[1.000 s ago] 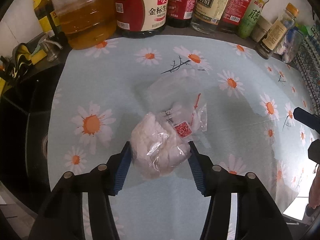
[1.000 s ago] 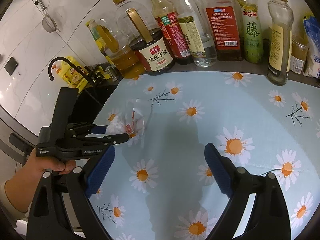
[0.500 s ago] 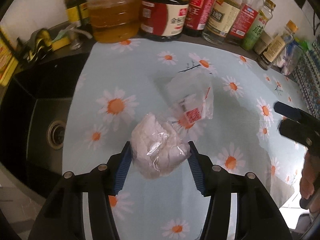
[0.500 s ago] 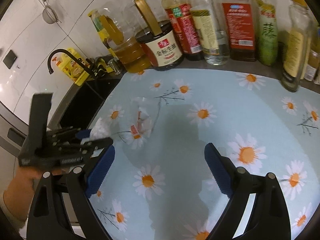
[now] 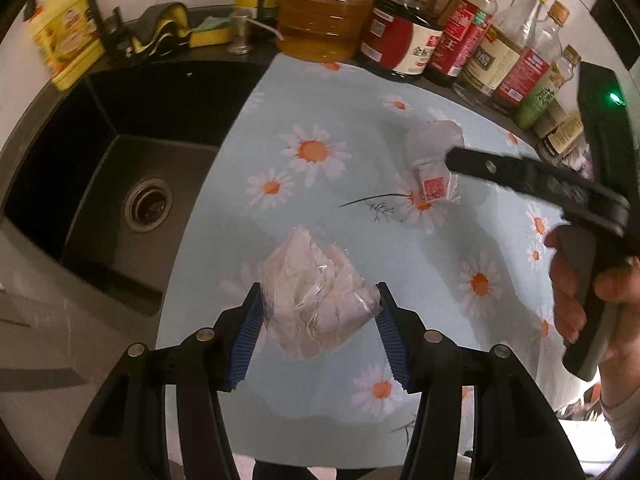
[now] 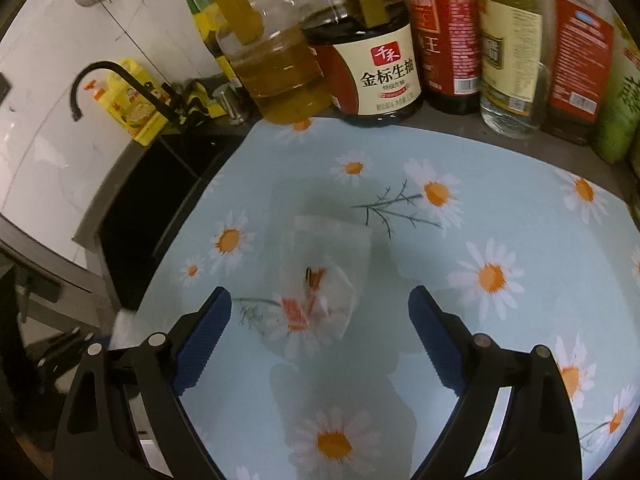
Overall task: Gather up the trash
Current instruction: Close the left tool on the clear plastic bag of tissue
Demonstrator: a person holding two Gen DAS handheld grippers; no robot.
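**Gripping one bag while the other lies on the bench**

Looking along our left tongs (image 5: 320, 320), we see them clenched on a crumpled clear bag stuffed with white paper (image 5: 316, 296); the blue pads (image 5: 246, 344) press against both sides of it and it hangs above the daisy-print cloth (image 5: 280, 112) that covers the bench. To the left of the cloth sits the black sink (image 5: 120, 152) with its round drain (image 5: 148, 205).

Our right tongs (image 6: 320, 344) are spread wide and grasp nothing. Just ahead of them, lying flat on the cloth, is a second clear plastic bag with a red label (image 6: 316, 280); it lies between the lines of the two pads but touches neither. In the left wrist view that same bag (image 5: 434, 178) shows farther back on the bench, with the tip of the right tongs (image 5: 452, 158) over it and our right hand (image 5: 580, 280) wrapped around the handle.

Along the back edge of the bench stand a jug of golden oil (image 6: 276, 76), a dark soy sauce jug (image 6: 372, 68) and a row of other bottles (image 6: 508, 48).
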